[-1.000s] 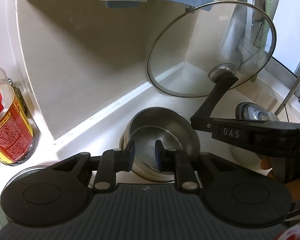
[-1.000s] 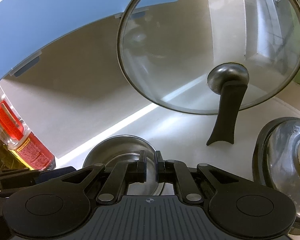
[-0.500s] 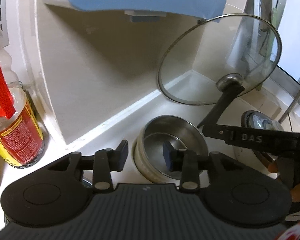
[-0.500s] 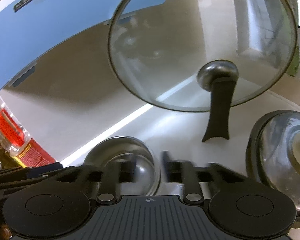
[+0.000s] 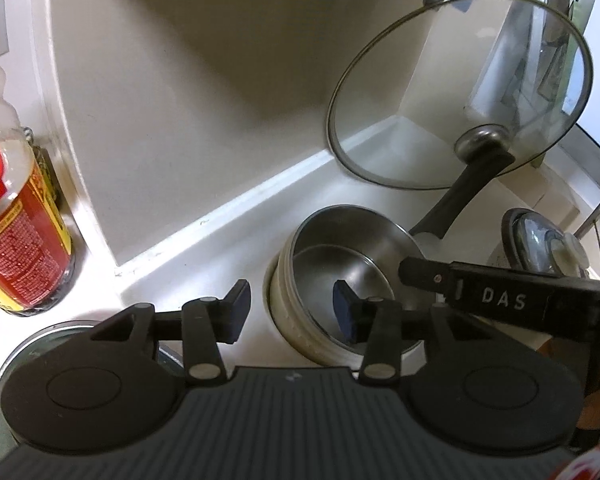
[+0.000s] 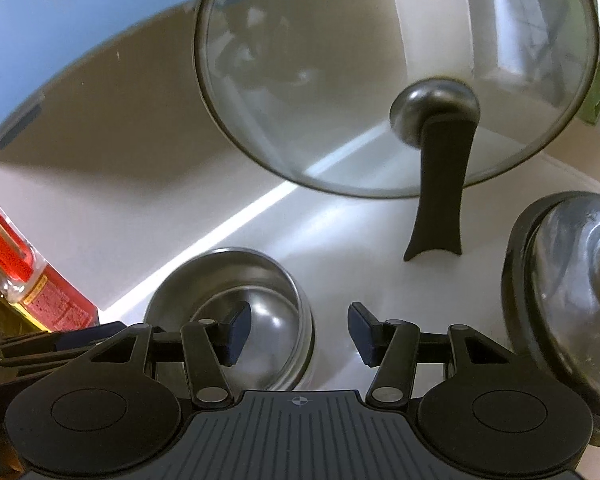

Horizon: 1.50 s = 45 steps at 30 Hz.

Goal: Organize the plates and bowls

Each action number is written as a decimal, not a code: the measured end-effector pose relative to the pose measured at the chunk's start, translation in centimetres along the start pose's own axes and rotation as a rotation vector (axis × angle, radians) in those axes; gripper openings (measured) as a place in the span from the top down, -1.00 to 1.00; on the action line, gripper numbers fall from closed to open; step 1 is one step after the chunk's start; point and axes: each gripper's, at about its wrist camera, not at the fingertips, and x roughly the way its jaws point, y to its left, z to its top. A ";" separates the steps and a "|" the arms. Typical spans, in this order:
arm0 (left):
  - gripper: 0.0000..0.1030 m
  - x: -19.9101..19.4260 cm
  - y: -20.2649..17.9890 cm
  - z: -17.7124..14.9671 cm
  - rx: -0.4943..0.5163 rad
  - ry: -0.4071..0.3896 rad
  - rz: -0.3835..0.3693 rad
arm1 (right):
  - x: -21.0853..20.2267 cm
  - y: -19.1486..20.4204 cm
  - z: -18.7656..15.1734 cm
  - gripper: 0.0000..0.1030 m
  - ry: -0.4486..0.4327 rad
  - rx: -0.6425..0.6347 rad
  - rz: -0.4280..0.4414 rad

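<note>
A steel bowl [image 5: 342, 248] sits on the white counter near the wall; it also shows in the right wrist view [image 6: 236, 280]. My left gripper [image 5: 292, 308] is open, its jaws either side of the bowl's near left rim, one finger inside the bowl. My right gripper [image 6: 298, 330] is open, its jaws either side of the bowl's right rim. Its body [image 5: 500, 300] reaches in from the right in the left wrist view. Both grippers are empty.
A glass lid [image 5: 456, 92] with a black handle leans against the corner wall behind the bowl, also in the right wrist view [image 6: 380, 80]. A dark-rimmed lidded pot [image 6: 572, 296] stands at right. A red-labelled bottle [image 5: 16, 240] stands at left. A blue appliance [image 6: 60, 32] hangs above.
Both grippers have opened from nearly shut. Each has moved slightly closer around the steel bowl's rim. The bowl and lid have not moved.
</note>
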 end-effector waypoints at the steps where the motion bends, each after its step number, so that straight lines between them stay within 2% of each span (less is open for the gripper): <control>1: 0.19 0.3 0.0 0.0 -0.003 0.007 0.001 | 0.3 0.0 -0.1 -0.05 0.007 -0.002 0.000; 11: 0.30 2.5 0.3 -0.2 -0.008 0.040 0.011 | 1.8 0.1 -0.6 -0.02 0.021 -0.006 -0.022; 12: 0.35 2.6 0.3 -0.2 -0.009 0.043 0.010 | 1.9 0.1 -0.6 0.03 0.023 -0.008 -0.022; 14: 0.37 2.8 0.3 -0.2 -0.013 0.051 0.008 | 2.1 0.1 -0.6 0.26 0.034 -0.011 -0.018; 20: 0.39 3.1 0.2 -0.1 -0.004 0.052 0.006 | 2.7 0.2 -0.7 0.61 0.058 -0.019 -0.030; 36: 0.40 2.2 0.2 -1.1 0.010 0.065 -0.004 | 1.9 0.9 -1.4 0.66 0.104 -0.074 -0.048; 45: 0.40 -0.1 -0.2 -3.6 0.035 0.090 -0.035 | -0.8 0.7 -3.9 0.66 0.137 -0.063 -0.035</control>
